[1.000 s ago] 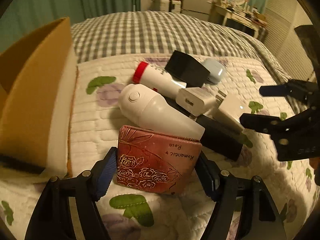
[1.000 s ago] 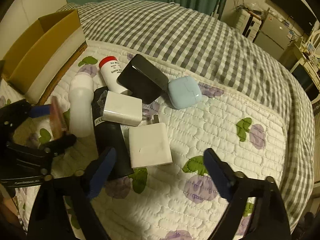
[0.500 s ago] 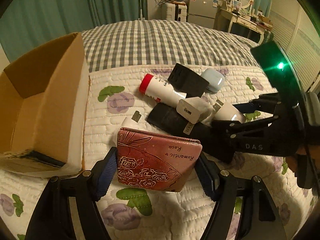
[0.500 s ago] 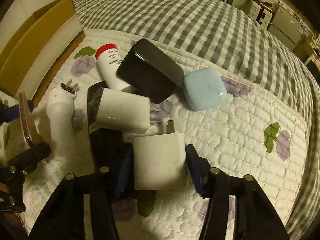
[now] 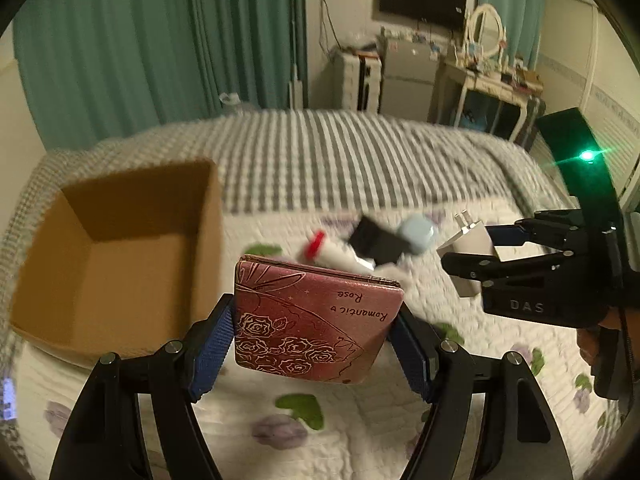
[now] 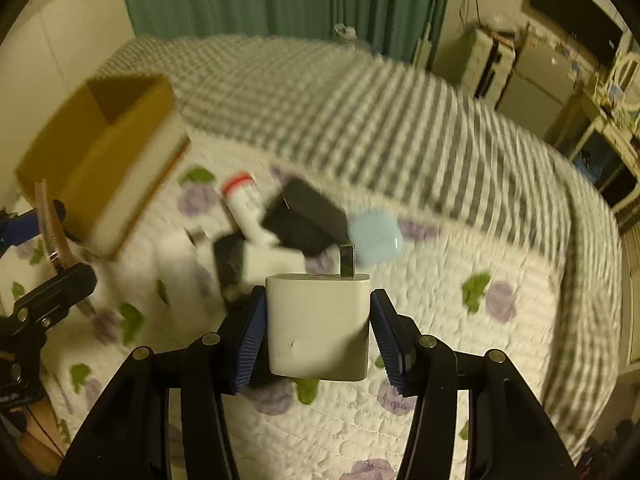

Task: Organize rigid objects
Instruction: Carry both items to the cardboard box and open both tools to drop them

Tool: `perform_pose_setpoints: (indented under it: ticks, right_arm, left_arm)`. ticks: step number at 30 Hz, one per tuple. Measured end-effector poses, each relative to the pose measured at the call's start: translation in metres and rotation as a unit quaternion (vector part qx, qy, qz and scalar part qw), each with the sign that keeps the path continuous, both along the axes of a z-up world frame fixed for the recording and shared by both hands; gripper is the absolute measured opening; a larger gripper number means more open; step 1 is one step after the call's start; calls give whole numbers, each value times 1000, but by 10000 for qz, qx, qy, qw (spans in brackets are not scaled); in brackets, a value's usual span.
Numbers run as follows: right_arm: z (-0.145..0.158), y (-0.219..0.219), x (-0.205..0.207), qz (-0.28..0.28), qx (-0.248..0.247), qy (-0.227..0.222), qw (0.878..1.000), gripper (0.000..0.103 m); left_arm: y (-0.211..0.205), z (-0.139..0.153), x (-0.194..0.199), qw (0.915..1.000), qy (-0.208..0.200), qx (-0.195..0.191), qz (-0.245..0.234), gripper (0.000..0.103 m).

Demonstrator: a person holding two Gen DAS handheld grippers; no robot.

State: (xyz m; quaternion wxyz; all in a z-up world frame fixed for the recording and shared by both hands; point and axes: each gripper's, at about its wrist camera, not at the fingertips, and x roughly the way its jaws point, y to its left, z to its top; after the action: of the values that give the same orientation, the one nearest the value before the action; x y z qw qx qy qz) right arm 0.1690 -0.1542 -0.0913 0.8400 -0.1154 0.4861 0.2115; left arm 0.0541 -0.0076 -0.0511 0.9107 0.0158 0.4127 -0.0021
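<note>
Gripping a red rose-patterned wallet (image 5: 316, 320) between the blue pads (image 5: 212, 344) of the left gripper (image 5: 310, 344), jaws spread wide against its two side edges, wallet lifted clear of the quilt (image 5: 360, 432). Printed side up, lettering upside down toward the far edge. Seen from the right wrist only as a thin edge at far left, the wallet (image 6: 50, 220) pinched in the left gripper (image 6: 48, 240), just in front of the cardboard box (image 6: 100, 152).

Clamping a white plug adapter (image 6: 320, 328) in the right gripper (image 6: 318, 332), pads pressed on both flat sides, a metal prong sticking up from the top edge. Jaws just closed in on it, adapter between them and raised above the bedding. From the left wrist, the same adapter (image 5: 470, 256) held in the right gripper (image 5: 476, 244) at right, above the quilt, prongs pointing up and away.

Left lying on the quilt in a blurred cluster: a white tube with a red cap (image 6: 242, 200), a black box (image 6: 308, 216) leaning across it, a pale blue case (image 6: 374, 236) just beside the black box, another white charger (image 6: 268, 260), a white bottle (image 6: 176, 264) nearer the cardboard box. Open-topped cardboard box (image 5: 116, 248) resting at the quilt's left side, nothing visible inside. Checked bedspread (image 5: 340, 160) beyond.
</note>
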Motion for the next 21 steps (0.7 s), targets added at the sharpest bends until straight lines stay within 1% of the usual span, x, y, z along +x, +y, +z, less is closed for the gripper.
perform_pose_setpoints:
  ticks: [3,5,8,11,14,16,21]
  right_arm:
    - [36,11,-4,110,113,-220,9996,52]
    - [62,22,-6,277,190,-353,9988,52]
    - [90,44,-9,446,309,-490,9973,52]
    - [113,74,-8,682,463,-600,9948,51]
    - [125,104,-5,881,578,-594,9927,51]
    - [125,121,-2,1010,693,-557,9909,51]
    - [108,173,14,1281,752,-325,9884,51]
  left_arm:
    - [16,25,-1,9997,-216,46,119,75]
    - [29,40,-1,9992,-334,56,212,75]
    - [50,56,3,9983,-466,101,331,75]
    - [73,67,9,9970,-565,184,488,75]
    - [98,69,15,9957,-558,268,683,75]
    - [114,67,20,9952,-510,285,779,75]
    - [146,50,36,9949,-302,326,909,75]
